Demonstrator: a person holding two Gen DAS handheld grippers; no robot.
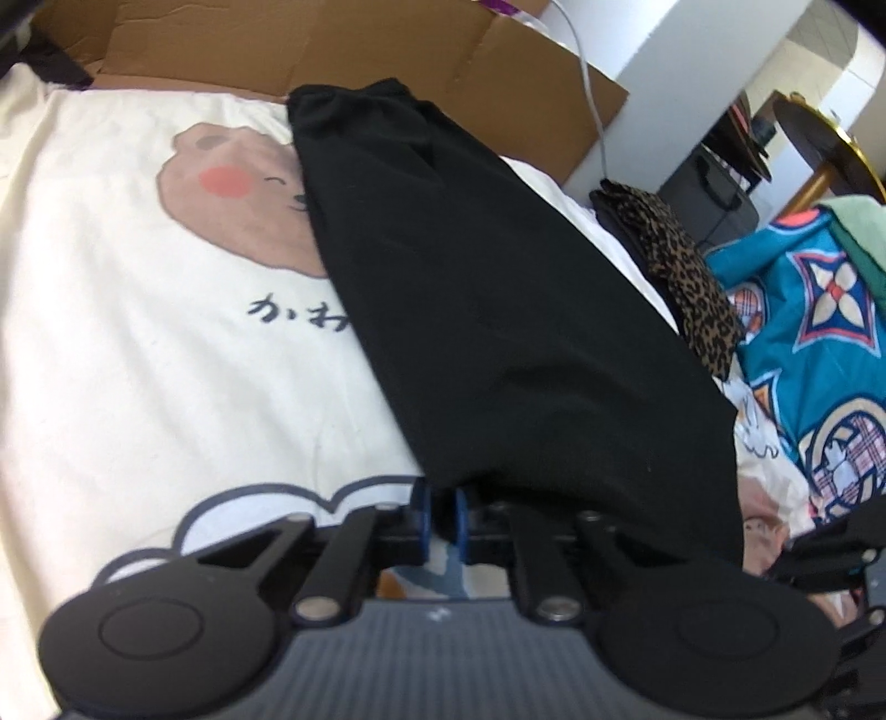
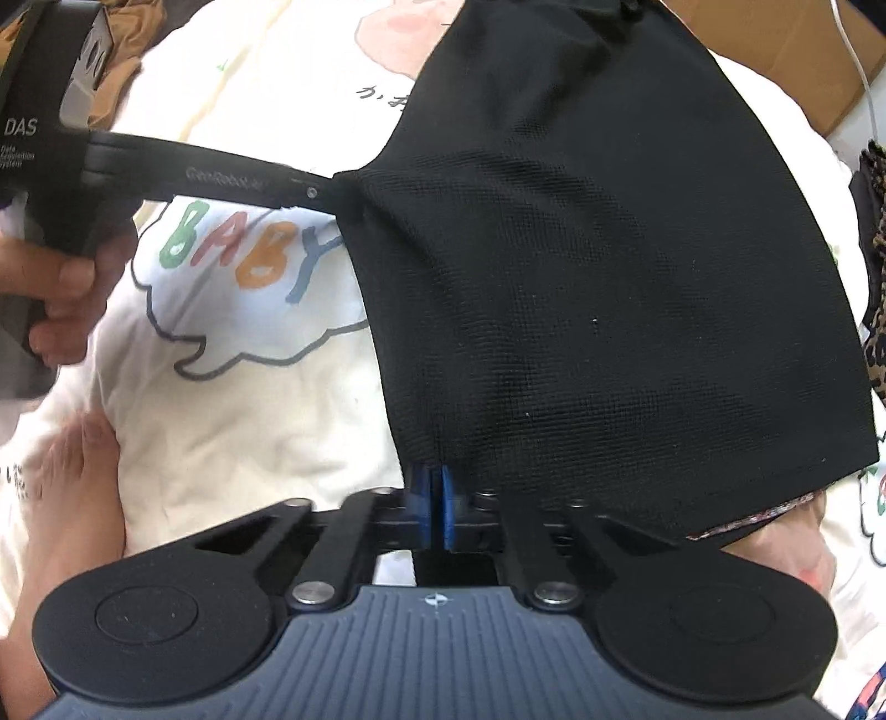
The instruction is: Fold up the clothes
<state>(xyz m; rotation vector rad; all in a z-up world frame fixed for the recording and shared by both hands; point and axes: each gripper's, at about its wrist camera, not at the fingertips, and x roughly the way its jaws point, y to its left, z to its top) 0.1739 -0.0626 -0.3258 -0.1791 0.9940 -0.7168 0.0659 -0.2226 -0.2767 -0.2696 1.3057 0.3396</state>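
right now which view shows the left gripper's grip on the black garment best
The right wrist view: the left gripper reaches in from the side and pinches the black garment at its edge. In the left wrist view, cloth drapes over its own fingertips, hiding the contact.

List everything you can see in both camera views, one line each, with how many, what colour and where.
black garment: one, black, spread on the bed, near edge pinched by both claws
bedcover: one, cream with cartoon bear and coloured letters, under the garment
leopard cloth: one, brown spotted, right of the garment
patterned quilt: one, teal with emblems, far right
cardboard: one, brown, behind the bed
cable: one, white, hanging against the cardboard
left claw: one, black with blue pads, shut on the garment's edge
right claw: one, black with blue pads, shut on the garment's edge
hand: one, gripping the left claw's handle
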